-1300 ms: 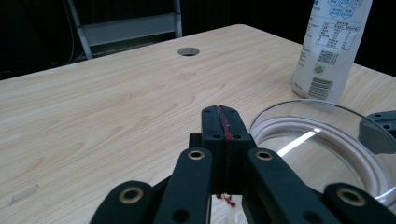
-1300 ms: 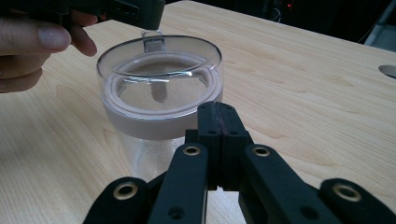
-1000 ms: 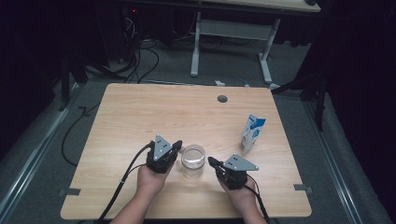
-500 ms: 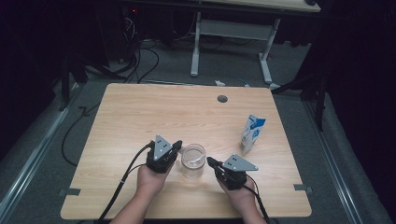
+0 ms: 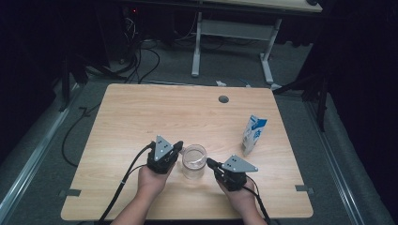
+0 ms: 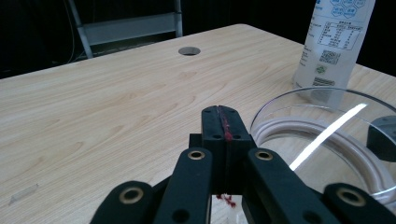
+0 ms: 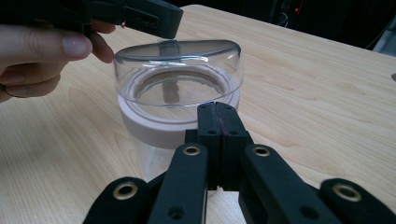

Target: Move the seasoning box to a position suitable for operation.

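Flanking a clear jar [image 5: 194, 161] near the front of the worktop [image 5: 141, 117], both tools sit with jaws pressed together and nothing between them. The left hand-held gripper [image 5: 176, 146] has its tip just beside the jar's rim; whether it touches I cannot tell. The right hand-held gripper [image 5: 210, 163] points at the jar's other side, close by. A milk carton [image 5: 253, 134] stands well apart toward the right edge, and the far half of the worktop lies bare up to a round hole [image 5: 223, 99].
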`<state>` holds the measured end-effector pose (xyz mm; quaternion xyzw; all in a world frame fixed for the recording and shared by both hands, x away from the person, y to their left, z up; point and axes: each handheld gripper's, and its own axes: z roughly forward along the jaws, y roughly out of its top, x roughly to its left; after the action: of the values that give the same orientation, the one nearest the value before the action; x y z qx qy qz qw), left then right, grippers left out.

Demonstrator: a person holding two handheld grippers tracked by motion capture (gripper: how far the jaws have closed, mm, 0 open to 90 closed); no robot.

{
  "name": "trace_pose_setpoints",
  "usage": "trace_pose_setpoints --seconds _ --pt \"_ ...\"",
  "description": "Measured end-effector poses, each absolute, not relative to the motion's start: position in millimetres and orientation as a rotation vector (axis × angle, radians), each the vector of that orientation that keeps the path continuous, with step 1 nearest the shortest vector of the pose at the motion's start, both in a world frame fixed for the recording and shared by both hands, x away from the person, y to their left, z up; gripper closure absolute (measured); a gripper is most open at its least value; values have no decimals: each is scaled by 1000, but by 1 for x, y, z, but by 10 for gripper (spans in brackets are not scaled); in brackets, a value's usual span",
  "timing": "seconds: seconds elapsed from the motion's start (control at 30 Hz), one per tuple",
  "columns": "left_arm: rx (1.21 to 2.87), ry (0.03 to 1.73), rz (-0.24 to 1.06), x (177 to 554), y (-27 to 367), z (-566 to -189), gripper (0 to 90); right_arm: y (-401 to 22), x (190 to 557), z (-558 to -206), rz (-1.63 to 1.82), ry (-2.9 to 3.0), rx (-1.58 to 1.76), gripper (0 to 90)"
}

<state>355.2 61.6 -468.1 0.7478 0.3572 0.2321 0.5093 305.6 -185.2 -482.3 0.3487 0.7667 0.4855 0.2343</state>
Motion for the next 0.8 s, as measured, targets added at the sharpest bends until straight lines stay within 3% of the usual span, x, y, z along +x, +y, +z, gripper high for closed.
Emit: trace_pose_setpoints --seconds 0.53,0.8 --pt "1768 898 496 326 87 -479 899 -183 306 -476 1360 2087 937 900" --pt "1795 879 444 308 77 -491 898 -181 307 -471 1371 2075 930 899"
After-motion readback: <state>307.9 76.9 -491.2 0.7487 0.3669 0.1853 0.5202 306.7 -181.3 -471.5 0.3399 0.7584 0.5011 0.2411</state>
